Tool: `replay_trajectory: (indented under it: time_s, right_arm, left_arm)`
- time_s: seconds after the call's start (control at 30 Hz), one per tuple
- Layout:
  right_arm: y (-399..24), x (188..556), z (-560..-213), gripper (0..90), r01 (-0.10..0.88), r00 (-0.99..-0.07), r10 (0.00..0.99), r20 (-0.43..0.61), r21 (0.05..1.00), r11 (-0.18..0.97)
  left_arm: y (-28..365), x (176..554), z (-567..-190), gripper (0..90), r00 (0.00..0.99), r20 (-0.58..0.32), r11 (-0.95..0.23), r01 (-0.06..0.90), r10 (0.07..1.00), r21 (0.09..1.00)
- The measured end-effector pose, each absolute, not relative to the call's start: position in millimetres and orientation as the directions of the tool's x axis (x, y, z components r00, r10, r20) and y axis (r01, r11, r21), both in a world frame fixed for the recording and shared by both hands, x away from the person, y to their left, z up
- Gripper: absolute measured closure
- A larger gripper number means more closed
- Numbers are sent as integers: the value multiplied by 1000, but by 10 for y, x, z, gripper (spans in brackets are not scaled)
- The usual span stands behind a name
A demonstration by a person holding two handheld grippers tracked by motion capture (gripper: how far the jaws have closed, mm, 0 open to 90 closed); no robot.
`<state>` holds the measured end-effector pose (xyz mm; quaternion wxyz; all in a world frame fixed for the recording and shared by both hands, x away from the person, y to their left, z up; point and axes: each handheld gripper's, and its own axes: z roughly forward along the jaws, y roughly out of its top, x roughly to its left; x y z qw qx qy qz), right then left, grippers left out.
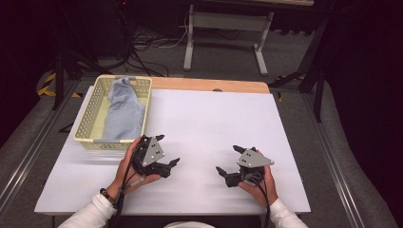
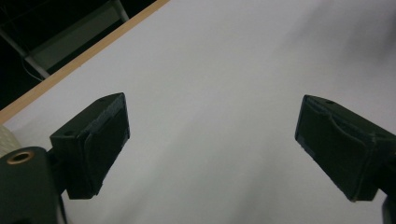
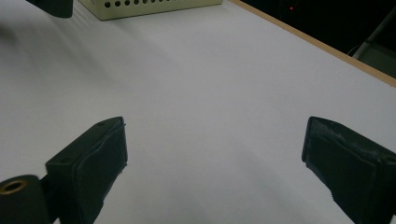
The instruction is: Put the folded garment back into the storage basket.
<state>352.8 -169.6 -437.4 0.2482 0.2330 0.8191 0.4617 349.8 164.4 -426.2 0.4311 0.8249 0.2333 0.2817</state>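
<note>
the left gripper (image 1: 167, 149) is hovering low over the white tabletop (image 1: 214, 118) with its jaws standing wide apart and nothing between them, just off the basket's (image 1: 88, 116) near right corner. the right gripper (image 1: 228, 160) is sitting at about 3 o'clock from it, well apart, jaws likewise spread and gripping nothing. the cloth (image 1: 122, 111), a grey-blue bundle, is lying inside the basket at roughly 11 o'clock from the left gripper, one end draping up against the far rim.

judging by the layout, the step in hand is reaching for the cloth. doing it well probably means bringing the left gripper in over the rim, pinching a raised fold rather than the flat middle, and lifting straight up so the light basket is not dragging along.

the tabletop is lying bare and smooth, with a wooden edge showing along the far side. beyond it, a dark room is holding cables on the floor and a pale metal stand (image 1: 228, 35).
</note>
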Motion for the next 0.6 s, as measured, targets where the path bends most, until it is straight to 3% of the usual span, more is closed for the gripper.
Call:
replay_trajectory:
  time_s: [0.6]
  right_arm:
    - [-1672,3521,-4386,76,148,-783,592,-191,867,475]
  left_arm:
    - [1792,3362,-4444,104,729,255,-537,180,636,824]
